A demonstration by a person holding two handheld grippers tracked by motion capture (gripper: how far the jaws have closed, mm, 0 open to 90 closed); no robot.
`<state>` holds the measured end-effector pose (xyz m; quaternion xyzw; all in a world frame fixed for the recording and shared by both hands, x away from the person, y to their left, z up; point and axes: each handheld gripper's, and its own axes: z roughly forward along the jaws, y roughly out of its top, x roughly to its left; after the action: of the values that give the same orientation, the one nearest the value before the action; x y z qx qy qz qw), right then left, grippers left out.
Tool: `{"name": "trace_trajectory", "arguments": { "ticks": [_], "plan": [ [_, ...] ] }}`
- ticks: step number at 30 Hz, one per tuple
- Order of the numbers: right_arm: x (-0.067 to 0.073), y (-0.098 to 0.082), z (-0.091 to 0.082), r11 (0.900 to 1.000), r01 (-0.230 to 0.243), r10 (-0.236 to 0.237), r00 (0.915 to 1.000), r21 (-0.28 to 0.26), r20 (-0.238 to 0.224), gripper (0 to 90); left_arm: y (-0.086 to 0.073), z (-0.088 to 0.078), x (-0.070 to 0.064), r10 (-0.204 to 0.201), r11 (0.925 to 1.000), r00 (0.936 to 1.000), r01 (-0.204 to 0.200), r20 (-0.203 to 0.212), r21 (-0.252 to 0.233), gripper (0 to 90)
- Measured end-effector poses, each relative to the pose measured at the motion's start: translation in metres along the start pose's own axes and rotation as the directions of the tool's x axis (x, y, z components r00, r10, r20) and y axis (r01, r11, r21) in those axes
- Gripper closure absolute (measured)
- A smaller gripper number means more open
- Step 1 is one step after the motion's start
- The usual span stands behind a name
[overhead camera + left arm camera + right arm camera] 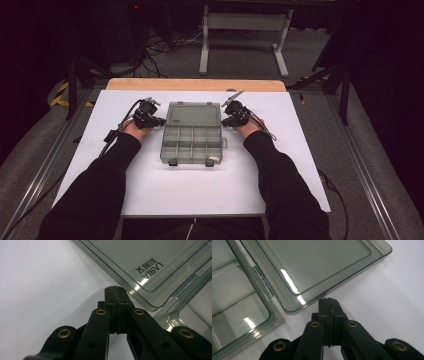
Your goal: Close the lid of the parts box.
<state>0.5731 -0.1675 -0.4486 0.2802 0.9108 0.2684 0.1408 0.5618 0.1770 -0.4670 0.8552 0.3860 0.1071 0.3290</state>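
Observation:
A clear grey plastic organiser box (191, 141) lies open in the middle of the white table, its lid (193, 114) folded back flat and its tray of several empty compartments toward the person. My left gripper (161, 121) rests at the box's left side, jaws pressed together with nothing between them. In the left gripper view its tips (114, 288) sit just short of the lid's edge (140, 297). My right gripper (224, 122) mirrors it at the box's right side. Its shut tips (328, 300) sit just off the lid's rim (317, 298).
The white board (150, 195) covers a wooden table whose far edge (195, 84) shows. Beyond are a metal frame's legs (242, 35) and cables on the floor. Cables trail from both grippers along the person's black sleeves.

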Motion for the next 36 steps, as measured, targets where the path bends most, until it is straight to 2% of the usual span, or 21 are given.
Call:
{"name": "trace_trajectory", "arguments": {
  "ticks": [16, 36],
  "plan": [
    [-0.0003, 0.0007, 0.0008, 1.0, 0.009, -0.009, 1.0, 0.0, 0.002, 90.0, 0.0012, 0.0006, 0.0004, -0.008, 1.0, 1.0, 0.008, 0.0, 0.005, 89.7],
    [-0.0009, 0.0038, 0.0039, 1.0, 0.014, -0.013, 0.9995, -0.019, 0.03, 90.0, 0.0042, 0.0036, -0.0028, -0.01, 0.9999, 0.9991, 0.009, -0.041, -0.011, 89.7]
  ]
}}
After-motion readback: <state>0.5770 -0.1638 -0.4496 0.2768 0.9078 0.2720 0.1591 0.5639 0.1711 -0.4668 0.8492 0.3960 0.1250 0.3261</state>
